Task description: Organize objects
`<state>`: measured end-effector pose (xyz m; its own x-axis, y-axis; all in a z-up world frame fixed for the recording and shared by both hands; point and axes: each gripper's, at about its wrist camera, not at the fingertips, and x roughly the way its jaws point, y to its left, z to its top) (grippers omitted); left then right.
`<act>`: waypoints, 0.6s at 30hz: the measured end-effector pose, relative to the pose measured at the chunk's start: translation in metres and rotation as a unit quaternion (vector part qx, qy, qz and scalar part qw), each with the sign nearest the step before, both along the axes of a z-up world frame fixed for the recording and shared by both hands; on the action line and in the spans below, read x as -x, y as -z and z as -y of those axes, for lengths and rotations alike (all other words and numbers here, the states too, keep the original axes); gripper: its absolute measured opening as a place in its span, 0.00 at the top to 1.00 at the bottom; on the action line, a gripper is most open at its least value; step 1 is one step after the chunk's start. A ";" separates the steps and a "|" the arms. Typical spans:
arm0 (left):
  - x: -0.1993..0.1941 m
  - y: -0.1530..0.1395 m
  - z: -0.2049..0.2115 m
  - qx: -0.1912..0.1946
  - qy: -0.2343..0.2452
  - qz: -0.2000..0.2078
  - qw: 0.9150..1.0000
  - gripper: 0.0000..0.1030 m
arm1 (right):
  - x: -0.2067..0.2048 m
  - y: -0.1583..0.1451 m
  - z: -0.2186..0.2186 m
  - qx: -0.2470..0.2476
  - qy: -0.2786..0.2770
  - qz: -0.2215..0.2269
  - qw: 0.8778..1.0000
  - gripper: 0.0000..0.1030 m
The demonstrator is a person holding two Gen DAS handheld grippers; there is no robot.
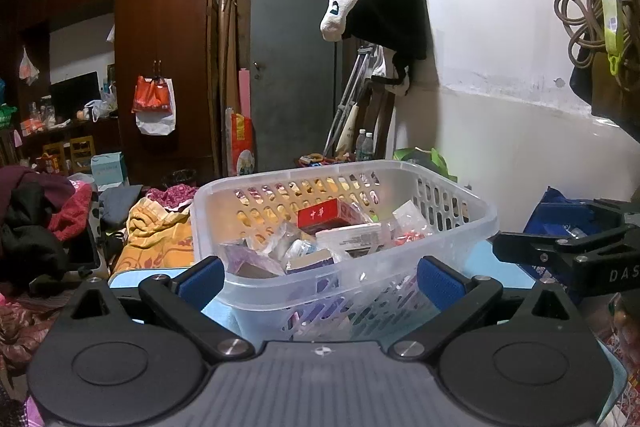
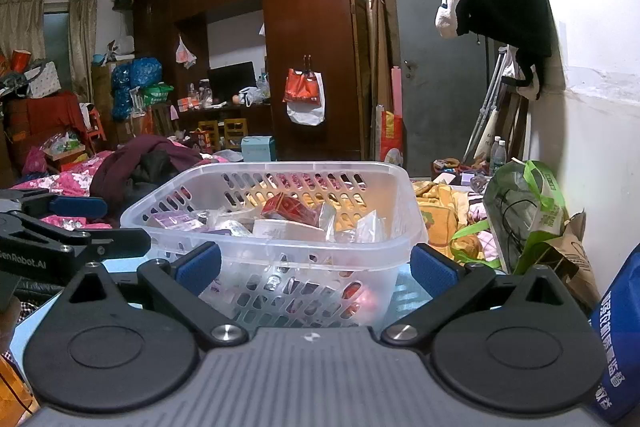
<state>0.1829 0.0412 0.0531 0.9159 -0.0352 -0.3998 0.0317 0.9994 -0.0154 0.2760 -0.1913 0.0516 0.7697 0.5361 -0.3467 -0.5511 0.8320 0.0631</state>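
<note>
A clear plastic basket point(image 1: 452, 223) with a perforated wall stands on a light blue surface point(image 1: 504, 273); the right wrist view shows the same basket point(image 2: 400, 211). Inside lie a red box point(image 1: 318, 213), a white box point(image 1: 352, 239), purple packs and clear packets. The red box point(image 2: 288, 207) also shows from the right. My left gripper point(image 1: 320, 277) is open just in front of the basket's near wall, nothing between its blue pads point(image 1: 202, 277). My right gripper point(image 2: 316, 267) is open in the same way, blue pads point(image 2: 434, 269) either side of the near wall.
Piled clothes and a yellow cloth point(image 1: 156, 239) lie to the left. A green bag point(image 2: 528, 211) and a blue bag point(image 2: 620, 339) sit to the right by the white wall. A brown wardrobe point(image 1: 164, 39) and a grey door point(image 1: 292, 67) stand behind.
</note>
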 end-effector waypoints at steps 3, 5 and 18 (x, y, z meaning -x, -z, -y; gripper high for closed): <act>-0.001 0.000 0.000 0.000 -0.001 0.000 1.000 0.00 | 0.000 0.000 0.001 -0.001 0.000 0.000 1.000 0.00; -0.001 0.000 0.000 0.000 0.000 0.000 1.000 0.00 | 0.000 0.000 0.001 0.000 0.000 0.000 1.000 0.00; -0.002 0.002 0.002 0.000 0.003 -0.001 1.000 0.00 | 0.000 -0.001 0.003 -0.001 0.001 -0.001 1.000 0.00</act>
